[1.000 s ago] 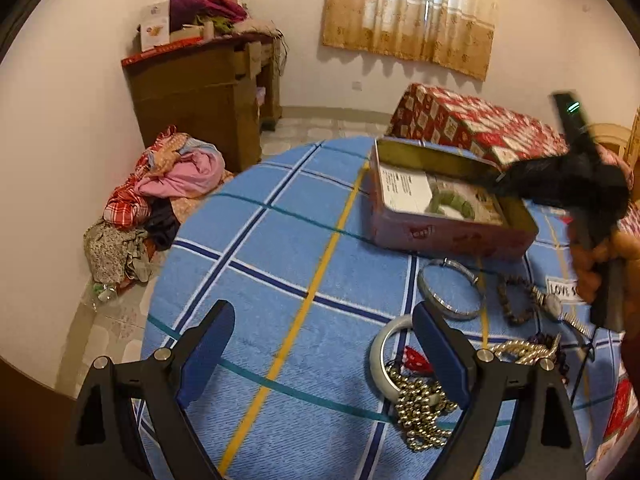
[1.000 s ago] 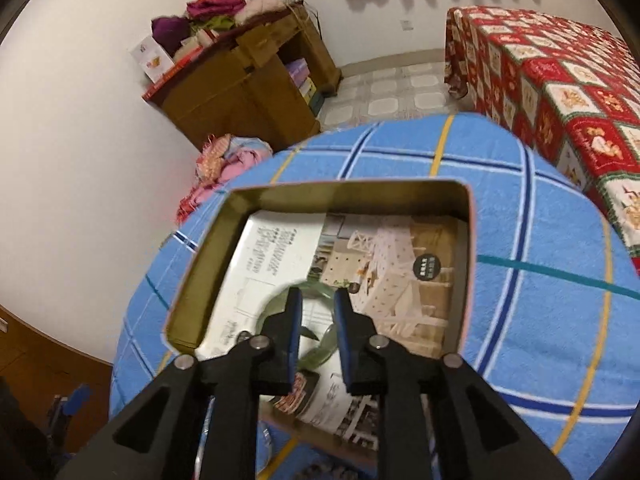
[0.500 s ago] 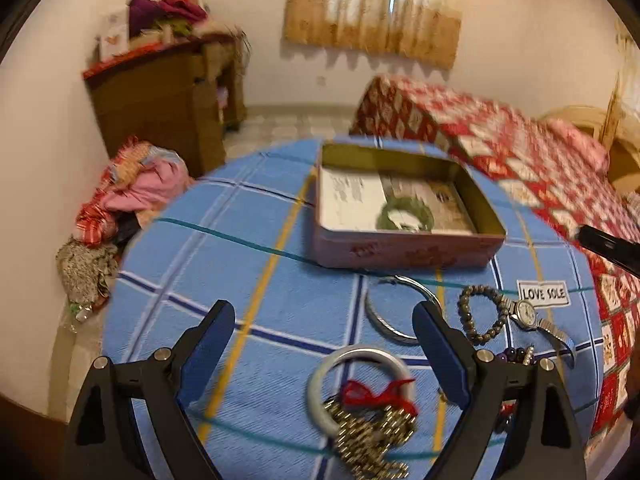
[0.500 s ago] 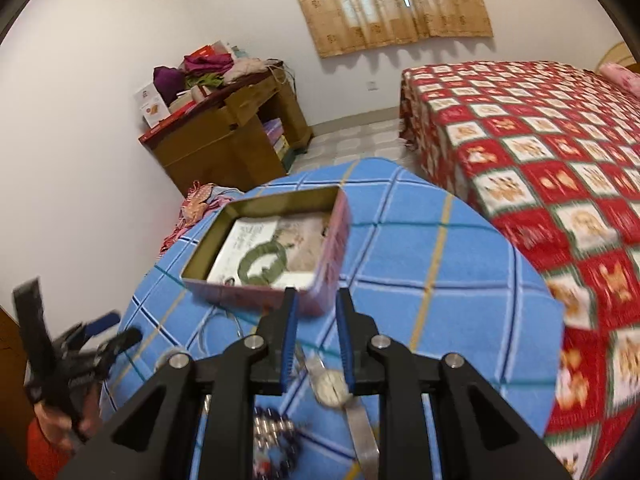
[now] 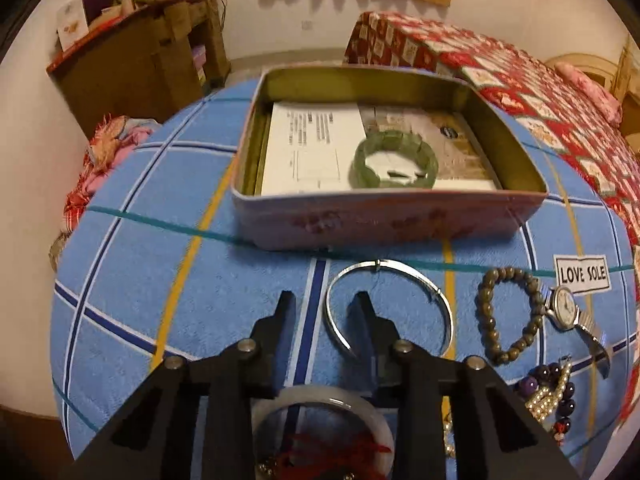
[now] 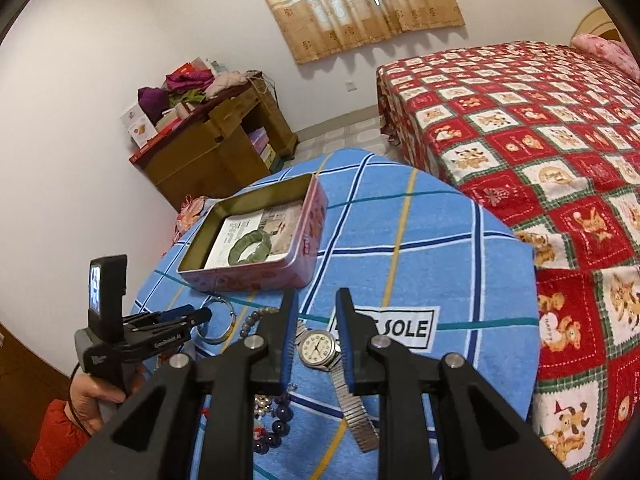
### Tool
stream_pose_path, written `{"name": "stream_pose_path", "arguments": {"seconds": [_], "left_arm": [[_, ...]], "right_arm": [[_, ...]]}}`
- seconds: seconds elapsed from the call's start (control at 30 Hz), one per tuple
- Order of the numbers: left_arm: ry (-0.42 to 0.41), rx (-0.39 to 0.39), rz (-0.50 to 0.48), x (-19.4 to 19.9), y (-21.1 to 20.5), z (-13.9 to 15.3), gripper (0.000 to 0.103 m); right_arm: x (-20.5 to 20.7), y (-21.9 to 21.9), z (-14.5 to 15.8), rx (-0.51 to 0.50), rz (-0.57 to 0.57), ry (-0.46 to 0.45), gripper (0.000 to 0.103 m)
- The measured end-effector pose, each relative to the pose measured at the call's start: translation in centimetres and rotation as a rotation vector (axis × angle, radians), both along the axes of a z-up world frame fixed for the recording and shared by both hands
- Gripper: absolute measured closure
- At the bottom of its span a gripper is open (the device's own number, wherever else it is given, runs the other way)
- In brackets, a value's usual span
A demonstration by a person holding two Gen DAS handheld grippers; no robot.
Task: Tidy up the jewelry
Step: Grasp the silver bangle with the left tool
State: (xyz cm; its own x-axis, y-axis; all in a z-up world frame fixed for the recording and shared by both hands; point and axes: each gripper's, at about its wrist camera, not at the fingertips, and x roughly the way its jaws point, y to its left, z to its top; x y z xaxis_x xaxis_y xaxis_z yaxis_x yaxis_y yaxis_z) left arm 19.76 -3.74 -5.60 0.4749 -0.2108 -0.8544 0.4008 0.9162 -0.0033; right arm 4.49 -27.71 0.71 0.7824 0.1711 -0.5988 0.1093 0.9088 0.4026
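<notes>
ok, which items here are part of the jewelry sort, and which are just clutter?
Job: tin box, green bracelet, silver bangle, bead bracelet, wristwatch, white bangle.

Clutter: wooden desk, clothes pile, bed.

Both fisheye views bend straight lines strongly toward dark, rounded corners, so the blue checked surface (image 5: 168,248) bulges like a dome. The right wrist view is bright and fairly sharp, lit by daylight through a curtained window (image 6: 360,4) that glows pale at its top, with soft shadows under the curtain hem on the wall. The left wrist view is dimmer and warmer, slightly smeared by motion blur around the tin box (image 5: 384,220), while glints shine on the silver bangle (image 5: 444,312).
</notes>
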Motion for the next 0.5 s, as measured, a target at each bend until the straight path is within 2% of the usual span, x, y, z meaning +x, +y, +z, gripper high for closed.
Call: {"name": "stream_pose_path", "arguments": {"seconds": [0.07, 0.1, 0.23, 0.5], "left_arm": [[-0.01, -0.004, -0.01, -0.1, -0.2, 0.1, 0.096], [-0.012, -0.014, -0.015, -0.1, -0.2, 0.0, 0.1], [-0.016, -0.091, -0.044, -0.8, 0.1, 0.5, 0.1], [-0.201, -0.221, -0.052, -3.2, 1.9, 7.4, 0.1]], "right_arm": [[-0.1, -0.1, 0.0, 0.007, -0.002, -0.001, 0.08], [-0.1, -0.1, -0.1, 0.009, -0.005, 0.001, 0.08], [-0.3, -0.1, -0.1, 0.019, -0.011, -0.007, 0.08], [-0.3, -0.1, 0.0, 0.031, -0.019, -0.025, 0.08]]}}
